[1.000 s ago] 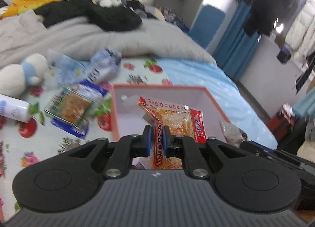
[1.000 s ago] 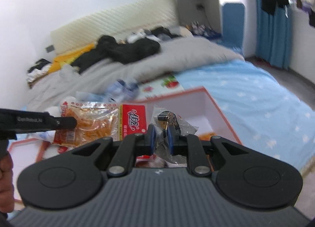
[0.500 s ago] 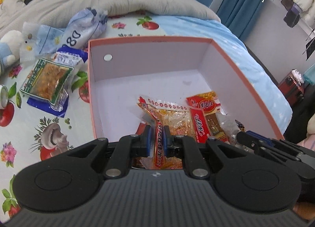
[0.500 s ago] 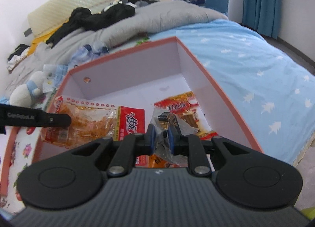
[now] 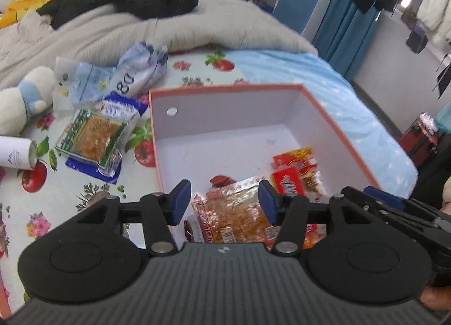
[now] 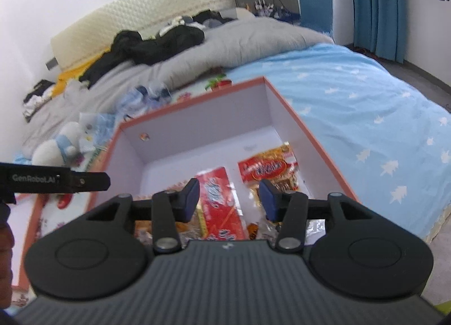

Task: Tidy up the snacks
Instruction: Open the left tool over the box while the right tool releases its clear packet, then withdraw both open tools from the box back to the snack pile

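My left claw (image 5: 221, 202) is standing with its jaws wide apart over the near edge of the box (image 5: 225, 88); half a second ago it was clamped on the orange packet (image 5: 235, 216), which is now lying loose on the box floor at the near wall. My right claw (image 6: 227, 198) is likewise gaping, having let go its clear wrapper (image 6: 260, 227), only partly showing under the claw body. I am judging both drops done, so both claws are free for the next pickups. The orange packet is lying flat, crinkled and glossy, beside a red bar (image 5: 287, 184) near the box's right wall. Outside, on the bedspread (image 5: 36, 192) by the box's left wall, a green packet (image 5: 93, 136) and blue bags (image 5: 135, 71) are still waiting.
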The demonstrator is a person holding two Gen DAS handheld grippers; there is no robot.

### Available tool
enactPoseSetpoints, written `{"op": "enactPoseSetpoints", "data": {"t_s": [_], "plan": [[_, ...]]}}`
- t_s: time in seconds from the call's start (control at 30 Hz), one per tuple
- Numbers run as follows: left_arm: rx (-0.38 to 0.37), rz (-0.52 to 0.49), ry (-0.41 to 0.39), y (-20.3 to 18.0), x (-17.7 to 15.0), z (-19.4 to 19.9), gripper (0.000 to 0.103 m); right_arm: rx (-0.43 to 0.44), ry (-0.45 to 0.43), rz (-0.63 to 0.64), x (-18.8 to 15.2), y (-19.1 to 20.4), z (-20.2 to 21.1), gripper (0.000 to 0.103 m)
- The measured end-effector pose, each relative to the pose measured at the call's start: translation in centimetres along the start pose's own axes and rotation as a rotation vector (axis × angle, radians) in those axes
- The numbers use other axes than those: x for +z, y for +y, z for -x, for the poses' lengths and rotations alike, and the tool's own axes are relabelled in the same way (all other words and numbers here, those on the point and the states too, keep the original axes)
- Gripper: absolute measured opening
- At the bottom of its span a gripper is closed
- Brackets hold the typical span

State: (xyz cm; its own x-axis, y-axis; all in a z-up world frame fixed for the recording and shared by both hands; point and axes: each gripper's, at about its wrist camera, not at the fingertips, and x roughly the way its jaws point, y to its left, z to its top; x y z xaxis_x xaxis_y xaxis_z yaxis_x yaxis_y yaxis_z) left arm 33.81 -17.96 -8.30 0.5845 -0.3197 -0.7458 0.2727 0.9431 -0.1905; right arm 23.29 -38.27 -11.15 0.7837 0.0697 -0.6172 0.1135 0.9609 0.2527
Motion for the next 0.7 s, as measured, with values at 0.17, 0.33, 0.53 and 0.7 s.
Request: {"op": "enactPoseSetpoints", "data": {"t_s": [0.17,0.33,0.53,0.7], "plan": [[-0.019,-0.002,-0.065,0.2,-0.4,4.5,0.059,0.021,-0.057,0.015,0.3,1.8,3.2,0.05],[-0.027,0.005,-0.127,1.2,-1.2,8.8,0.059,0.048,-0.114,0.025,0.3,3.5,6.2,0.05],[-0.013,0.015,-0.19,2.8,-2.5,13.3,0.059,0.083,-0.162,0.03,0.0,5.6,8.8,0.05],[0.005,0.034,-0.22,4.3,-4.1,15.7,0.059,0.117,-0.174,0.044,-0.6,7.4,9.8,0.05]]}}
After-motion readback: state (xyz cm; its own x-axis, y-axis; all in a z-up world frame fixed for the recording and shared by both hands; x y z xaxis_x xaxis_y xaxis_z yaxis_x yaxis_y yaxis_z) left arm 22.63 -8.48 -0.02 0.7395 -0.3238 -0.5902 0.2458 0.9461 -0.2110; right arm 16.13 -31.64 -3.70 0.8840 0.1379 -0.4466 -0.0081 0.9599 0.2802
